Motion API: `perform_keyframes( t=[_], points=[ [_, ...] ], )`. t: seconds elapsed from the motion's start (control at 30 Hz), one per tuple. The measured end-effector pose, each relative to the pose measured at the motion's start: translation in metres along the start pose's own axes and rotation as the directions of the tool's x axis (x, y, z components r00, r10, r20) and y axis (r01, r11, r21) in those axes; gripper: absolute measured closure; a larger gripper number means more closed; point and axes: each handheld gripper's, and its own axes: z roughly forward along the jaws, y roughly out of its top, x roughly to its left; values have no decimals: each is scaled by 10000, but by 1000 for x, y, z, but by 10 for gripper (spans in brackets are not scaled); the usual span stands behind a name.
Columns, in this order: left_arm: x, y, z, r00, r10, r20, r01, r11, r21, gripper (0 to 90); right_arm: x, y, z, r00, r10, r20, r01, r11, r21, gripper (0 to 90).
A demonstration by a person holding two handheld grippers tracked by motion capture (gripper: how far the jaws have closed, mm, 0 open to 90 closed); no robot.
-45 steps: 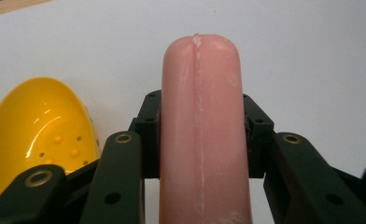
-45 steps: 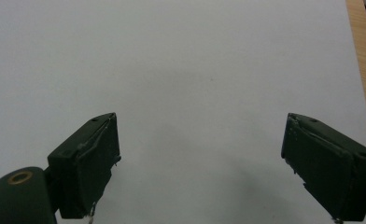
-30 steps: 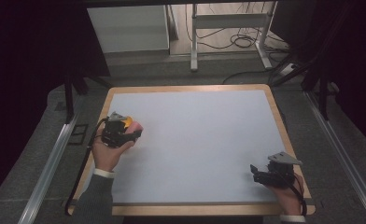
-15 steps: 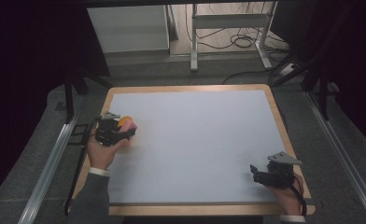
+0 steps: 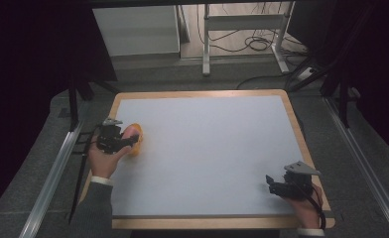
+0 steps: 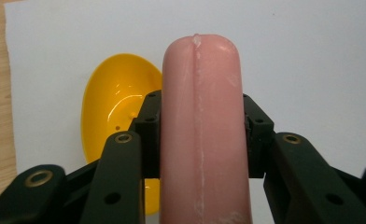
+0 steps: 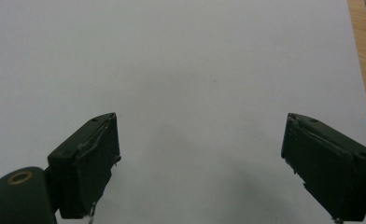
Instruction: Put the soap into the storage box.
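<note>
A pink sausage-shaped toy stands between the jaws of my left gripper, which is shut on it. Under and just left of it lies a yellow oval dish on the white mat. From above, the left gripper sits near the mat's left edge, with the pink toy over the yellow dish. My right gripper rests at the mat's near right corner; its own view shows the right gripper open wide over bare mat with nothing between the jaws.
The white mat lies on a wooden board with a raised rim. Metal rails run along both sides. A desk frame and cables stand beyond the far edge.
My left gripper has moved with the pink toy toward the far left of the mat, and it now sits over the yellow dish. The right gripper has stayed put.
</note>
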Motion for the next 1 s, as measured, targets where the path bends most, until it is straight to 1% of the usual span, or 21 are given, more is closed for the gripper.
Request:
perform_keyframes(
  t=[0.3, 0.53, 0.7, 0.97, 1.0],
  points=[
    [4, 3, 2, 10000, -37, -40, 37, 9999, 94, 600, 0, 0, 1, 10000, -13, 19, 13, 10000, 7, 112],
    [9, 4, 5, 9997, -29, -245, 34, 9998, 205, 600, 0, -1, 1, 10000, -32, 20, 32, 10000, 0, 112],
    [12, 5, 7, 9995, -42, -312, 51, 9996, 279, 600, -1, -1, 1, 10000, -5, 26, 5, 10000, 12, 112],
    [16, 8, 14, 9990, -59, -439, 76, 9992, 387, 600, 0, -1, 1, 10000, -24, 13, 24, 10000, 33, 112],
    [17, 9, 16, 9989, -58, -462, 81, 9988, 490, 600, 0, -1, 1, 10000, -23, 15, 23, 10000, 31, 112]
  ],
)
